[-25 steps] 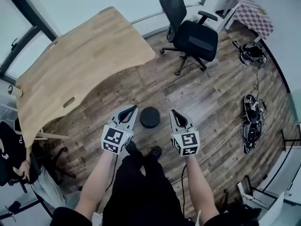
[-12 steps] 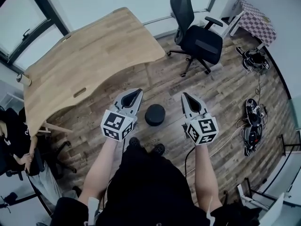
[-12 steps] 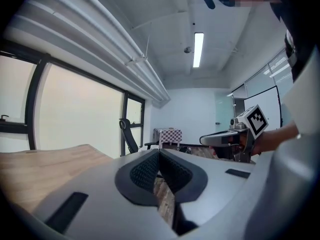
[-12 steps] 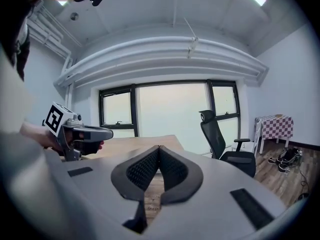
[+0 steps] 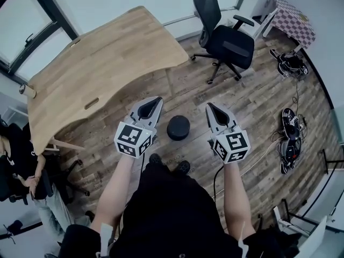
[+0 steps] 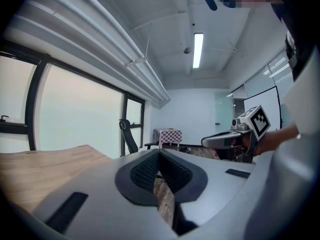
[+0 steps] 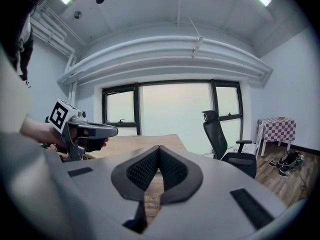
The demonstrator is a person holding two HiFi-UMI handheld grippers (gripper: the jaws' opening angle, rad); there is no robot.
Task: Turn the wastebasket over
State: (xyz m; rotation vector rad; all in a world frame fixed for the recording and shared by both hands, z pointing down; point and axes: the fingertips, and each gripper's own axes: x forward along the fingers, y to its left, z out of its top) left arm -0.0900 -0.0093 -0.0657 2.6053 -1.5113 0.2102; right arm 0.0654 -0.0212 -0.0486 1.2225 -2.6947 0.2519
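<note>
The wastebasket [image 5: 178,127] is a black round bin standing on the wood floor just ahead of my feet, seen from above. Whether its opening faces up or down I cannot tell. My left gripper [image 5: 157,99] hovers to its left and my right gripper [image 5: 209,106] to its right, both well above it and not touching it. Each is shut with nothing between the jaws. In the left gripper view the ribbed pads meet at the left gripper's tip [image 6: 159,151], and the right gripper [image 6: 220,140] shows beyond. The right gripper's tip [image 7: 159,148] is shut too, with the left gripper [image 7: 95,130] beside it.
A curved wooden desk [image 5: 102,69] stands ahead on the left. A black office chair [image 5: 228,36] is ahead on the right, with a checkered table [image 5: 293,23] and shoes [image 5: 290,63] beyond it. Cables and gear [image 5: 287,138] lie along the right. A person [image 5: 21,165] sits at far left.
Both grippers have risen away from the floor and now stand higher beside the wastebasket, still shut. The wastebasket has stayed where it was.
</note>
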